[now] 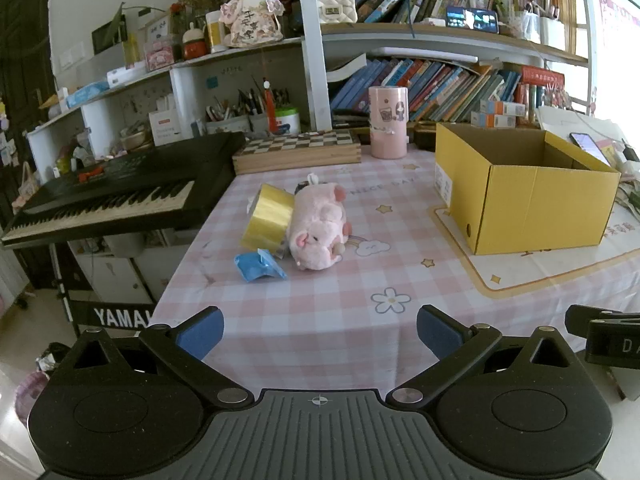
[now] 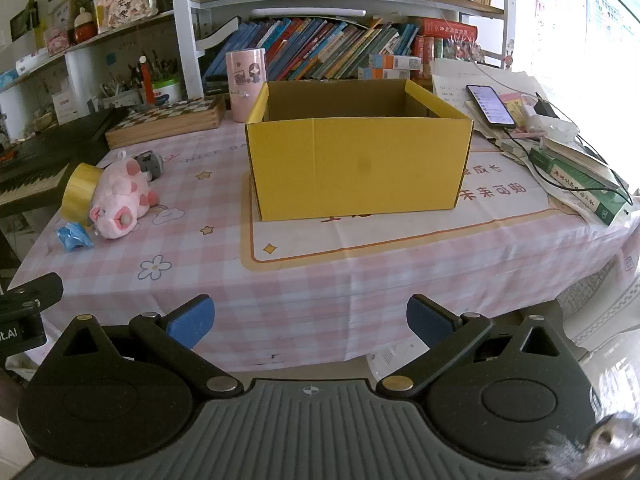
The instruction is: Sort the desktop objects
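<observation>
Both tools hang short of the near edge of the tabletop (image 1: pixel 360 280), which wears a pink checked cloth. The left hand-held gripper (image 1: pixel 320 338) has its blue-padded fingers spread wide with nothing between them, and the right hand-held gripper (image 2: pixel 310 320) stands just as wide and just as empty.

The things to sort lie in a small cluster toward the left side of the tabletop. A pink plush pig (image 1: pixel 318 232) lies on its side, touching a roll of yellow tape (image 1: pixel 268 218) tipped up on edge at its left. Just in front of the tape sits a crumpled blue packet (image 1: pixel 258 266). Behind the pig a small grey object (image 2: pixel 150 164) shows in the right wrist view (too small to say what it is).

Well apart from the cluster, to the right, an open yellow cardboard box (image 2: pixel 360 168) stands upright on a cream mat (image 2: pixel 400 240). A pink cylinder (image 1: pixel 388 122) and a wooden chessboard box (image 1: pixel 298 150) sit along the far edge.
</observation>
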